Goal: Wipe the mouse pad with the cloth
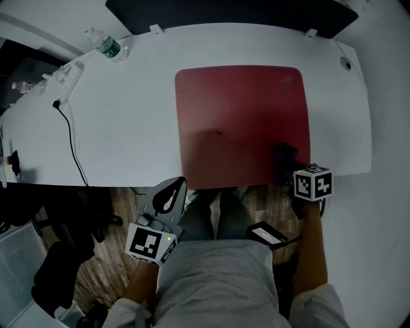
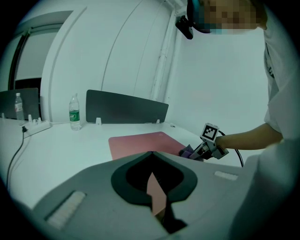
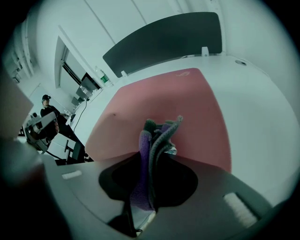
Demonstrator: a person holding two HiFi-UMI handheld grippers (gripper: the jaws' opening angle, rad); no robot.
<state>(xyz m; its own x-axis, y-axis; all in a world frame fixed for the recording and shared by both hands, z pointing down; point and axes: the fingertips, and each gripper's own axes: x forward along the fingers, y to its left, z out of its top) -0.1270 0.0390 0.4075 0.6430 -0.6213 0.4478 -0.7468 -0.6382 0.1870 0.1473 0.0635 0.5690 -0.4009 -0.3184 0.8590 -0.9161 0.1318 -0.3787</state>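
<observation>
Nearest, just short of the mouse pad's near-left corner and off the bench edge: left claw, closed on nothing, touching neither pad nor bench.

At the pad's near-right corner: right claw, clamped on a bunched purple-grey cloth, the wad poking out past the tips and seemingly resting on the red surface. Hard to tell from the right gripper view how much fabric actually meets the pad. Plenty of red to cover toward the pad's far and left sides, so probably early in the wiping.

Likely trouble from here:
- Pad creeping or buckling across the smooth bench under a push, with nothing pinning it down; worth setting the free claw on the near-left corner.
- Only thin stripes wiped by so narrow a wad, with gaps between passes unless overlapped.
- Fabric dragging out of the grip if pressed hard into a grippy surface.

Well left of the pad: a black cable. Beyond the pad's far-left corner: a water bottle, well apart from any stroke. Behind the pad's far edge: a dark divider panel.
</observation>
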